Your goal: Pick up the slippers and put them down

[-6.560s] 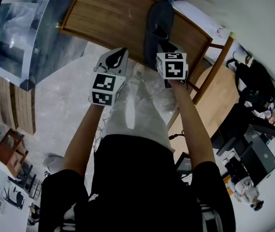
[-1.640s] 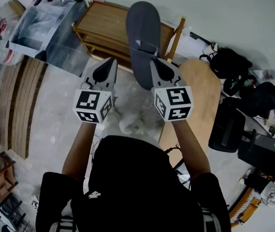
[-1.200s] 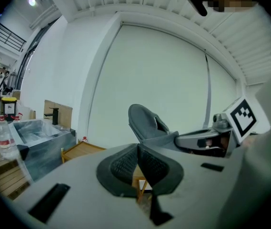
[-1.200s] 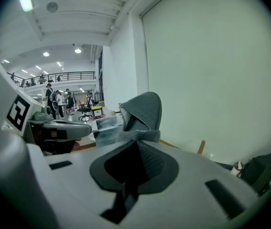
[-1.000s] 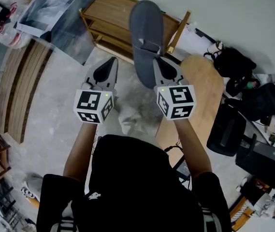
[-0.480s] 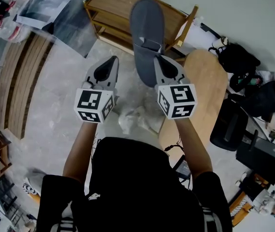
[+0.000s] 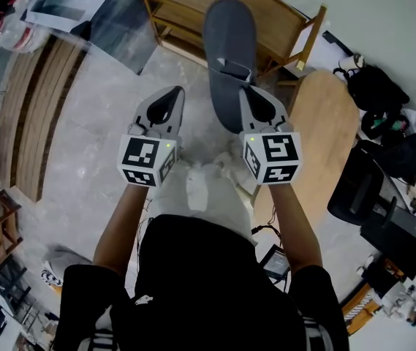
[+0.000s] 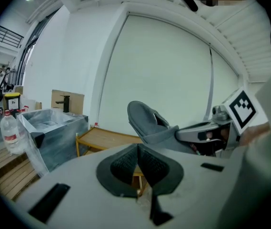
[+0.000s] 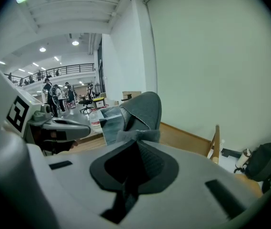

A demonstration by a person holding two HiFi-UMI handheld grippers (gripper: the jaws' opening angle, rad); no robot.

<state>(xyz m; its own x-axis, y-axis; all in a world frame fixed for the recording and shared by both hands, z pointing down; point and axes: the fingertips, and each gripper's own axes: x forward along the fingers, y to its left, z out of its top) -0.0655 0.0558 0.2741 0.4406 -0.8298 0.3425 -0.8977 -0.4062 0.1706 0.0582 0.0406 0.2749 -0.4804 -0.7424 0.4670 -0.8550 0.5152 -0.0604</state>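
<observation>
A grey slipper [image 7: 228, 46] hangs in the air, toe pointing away from me, over the floor in front of a wooden rack [image 7: 270, 13]. My right gripper [image 7: 246, 88] is shut on its near end, the fabric pinched between the pads. In the right gripper view the slipper [image 9: 143, 109] rises just beyond the jaws. My left gripper [image 7: 174, 93] floats beside it to the left, shut and empty, and its pads [image 8: 125, 162] meet with nothing between them. The left gripper view shows the slipper [image 8: 147, 124] and the right gripper at the right. I see no second slipper.
The low wooden rack stands against the wall ahead. A round wooden table [image 7: 324, 134] is at my right, with black bags [image 7: 387, 97] and a chair beyond it. A plastic-wrapped box [image 7: 83, 2] and wooden slats [image 7: 25, 101] lie left. A water bottle [image 8: 9, 132] stands by the box.
Both grippers have come down and back from the wooden rack together, side by side. The slipper has stayed clamped in the right gripper, and the left has stayed shut and empty.
</observation>
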